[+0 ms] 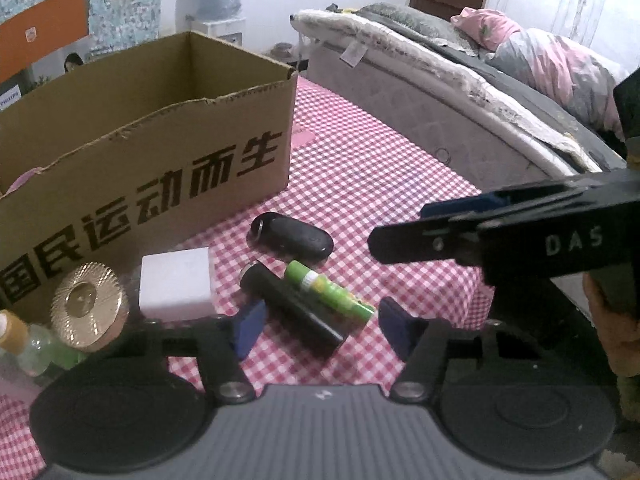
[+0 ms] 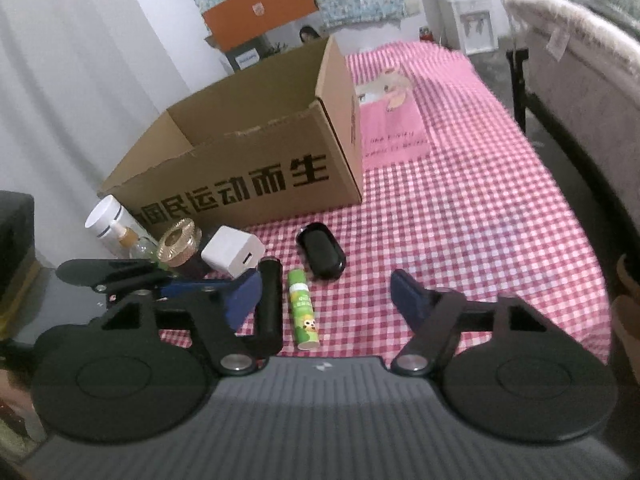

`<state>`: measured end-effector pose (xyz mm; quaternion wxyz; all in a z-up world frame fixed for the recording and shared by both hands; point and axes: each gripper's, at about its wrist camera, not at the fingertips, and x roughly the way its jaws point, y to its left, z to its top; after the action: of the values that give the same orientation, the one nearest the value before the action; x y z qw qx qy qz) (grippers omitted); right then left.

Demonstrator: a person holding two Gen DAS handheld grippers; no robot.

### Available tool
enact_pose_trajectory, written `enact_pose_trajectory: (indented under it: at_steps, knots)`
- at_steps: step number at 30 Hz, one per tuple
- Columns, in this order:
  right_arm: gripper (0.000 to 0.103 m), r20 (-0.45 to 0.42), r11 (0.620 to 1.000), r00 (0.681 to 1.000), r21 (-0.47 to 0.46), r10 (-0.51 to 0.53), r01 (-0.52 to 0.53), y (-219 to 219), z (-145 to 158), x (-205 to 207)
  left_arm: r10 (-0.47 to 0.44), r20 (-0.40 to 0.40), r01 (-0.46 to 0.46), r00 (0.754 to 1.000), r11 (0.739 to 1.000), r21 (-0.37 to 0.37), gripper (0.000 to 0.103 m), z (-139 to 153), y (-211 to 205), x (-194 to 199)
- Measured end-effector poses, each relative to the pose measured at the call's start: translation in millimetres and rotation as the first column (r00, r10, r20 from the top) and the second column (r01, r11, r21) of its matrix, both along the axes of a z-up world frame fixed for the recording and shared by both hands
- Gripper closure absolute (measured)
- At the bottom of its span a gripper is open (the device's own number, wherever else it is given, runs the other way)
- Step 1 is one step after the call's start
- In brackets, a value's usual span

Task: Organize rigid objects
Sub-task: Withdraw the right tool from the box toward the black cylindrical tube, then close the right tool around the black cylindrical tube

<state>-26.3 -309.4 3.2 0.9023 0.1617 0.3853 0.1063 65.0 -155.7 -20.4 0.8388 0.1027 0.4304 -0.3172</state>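
An open cardboard box [image 1: 160, 168] with black characters stands on the pink checked cloth; it also shows in the right wrist view [image 2: 256, 168]. In front of it lie a black tube [image 1: 296, 312] [image 2: 270, 300], a green stick [image 1: 332, 292] [image 2: 303, 312], a black oval case [image 1: 292, 234] [image 2: 322, 254] and a white cube charger [image 1: 176, 284] [image 2: 234, 258]. My left gripper [image 1: 320, 328] is open, its jaws either side of the black tube and green stick. My right gripper [image 2: 326, 300] is open above the same items; it also enters the left wrist view [image 1: 400, 240].
A gold ribbed cap [image 1: 86, 304] [image 2: 176, 242], a small bottle [image 1: 20, 340] and a white cylinder [image 2: 104, 220] stand left of the charger. A bed [image 1: 460, 80] runs along the right. A pink card [image 2: 388, 120] lies beside the box.
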Motion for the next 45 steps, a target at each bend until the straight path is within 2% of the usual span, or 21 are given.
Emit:
enact_pose_trajectory:
  at_steps: [3,6,10,14,18,23,29,33,39,45]
  knots:
    - [0.051,-0.021,1.000,1.000,0.021,0.020,-0.020,0.5,-5.9,8.9,0.008,-0.005,-0.008,1.000,1.000,0.019,0.047,-3.6,-4.3,5.8]
    - [0.056,-0.033,0.998,0.999,0.036,0.043,-0.042,2.8,-10.9,16.4,0.020,-0.009,-0.020,1.000,0.998,0.056,0.058,-7.7,-8.4,10.8]
    - [0.064,-0.054,0.995,0.995,0.052,0.089,-0.086,10.1,-19.1,28.3,0.024,-0.028,-0.022,0.999,0.997,0.079,0.060,-13.1,-13.1,15.9]
    - [0.073,-0.087,0.991,0.988,0.065,0.124,-0.119,17.3,-28.3,40.9,0.045,-0.025,-0.042,0.999,0.993,0.109,0.070,-17.4,-12.6,19.0]
    - [0.078,-0.111,0.989,0.984,0.057,0.139,-0.133,21.6,-34.1,47.9,0.060,-0.027,-0.057,0.998,0.993,0.108,0.078,-18.7,-5.5,20.9]
    - [0.079,-0.111,0.991,0.985,0.058,0.129,-0.123,21.9,-34.5,46.1,0.067,-0.015,-0.064,0.998,0.991,0.119,0.080,-16.8,1.6,17.3]
    - [0.079,-0.098,0.984,0.985,0.127,0.142,-0.129,25.7,-26.4,37.3,0.076,-0.022,-0.073,0.997,0.992,0.106,0.080,-16.1,15.4,8.2]
    - [0.077,-0.141,0.967,0.976,0.216,0.168,-0.135,34.8,-34.7,40.7,0.088,-0.044,-0.085,0.995,0.994,0.066,0.080,-16.3,23.8,3.7]
    - [0.076,-0.231,0.937,0.959,0.340,0.163,-0.077,40.9,-53.0,50.6,0.094,-0.055,-0.092,0.994,0.995,0.044,0.080,-16.7,29.4,-0.9]
    - [0.076,-0.246,0.941,0.958,0.333,0.145,-0.057,47.8,-51.5,53.2,0.093,-0.068,-0.091,0.993,0.995,0.042,0.079,-15.7,31.5,0.3]
